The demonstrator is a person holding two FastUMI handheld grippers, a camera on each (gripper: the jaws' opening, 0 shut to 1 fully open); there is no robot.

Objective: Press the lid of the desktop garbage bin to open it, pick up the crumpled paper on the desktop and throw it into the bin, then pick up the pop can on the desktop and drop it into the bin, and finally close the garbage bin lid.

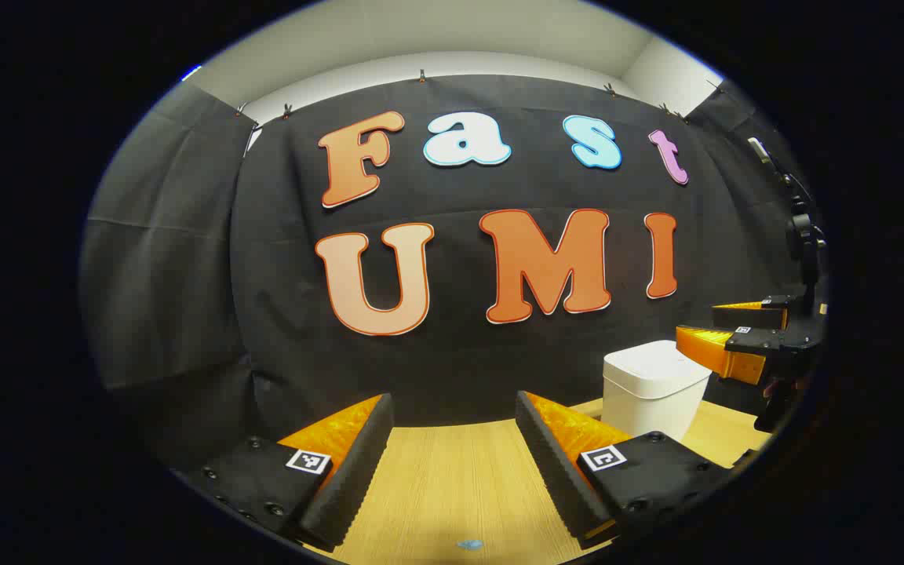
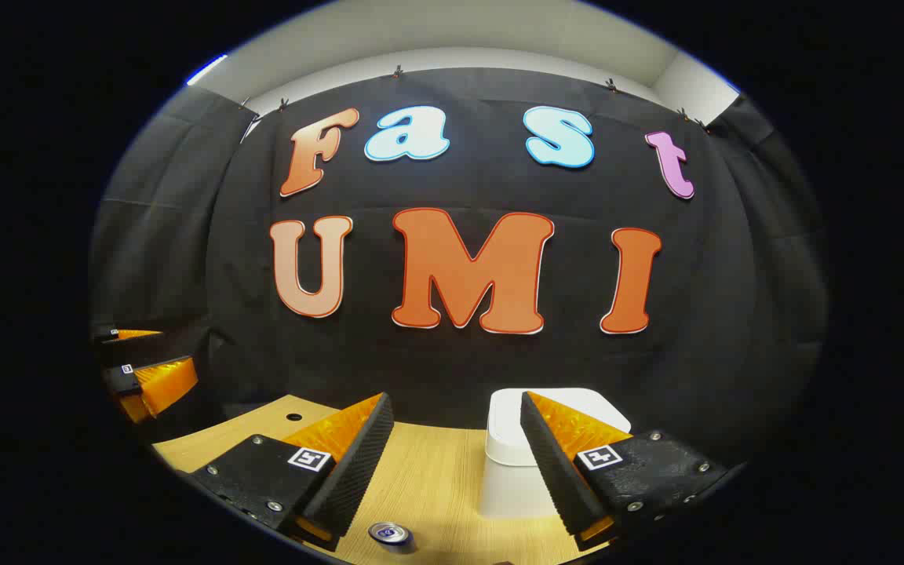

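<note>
Bin [image 2: 546, 424] lid shut, pop can [image 2: 389, 534] label unreadable

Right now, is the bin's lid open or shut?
Shut. The lid lies flat on the white bin, no gap showing.

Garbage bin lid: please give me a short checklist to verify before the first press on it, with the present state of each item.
1. Garbage bin stands upright on the desktop: ok.
2. Lid is closed and ready to be pressed: ok.
3. Right gripper is open and holds nothing: ok.
4. Left gripper is open and holds nothing: ok.
5. Pop can stands upright on the desktop, apart from the bin: ok.
6. Crumpled paper located for the later pick: cannot tell.
</note>
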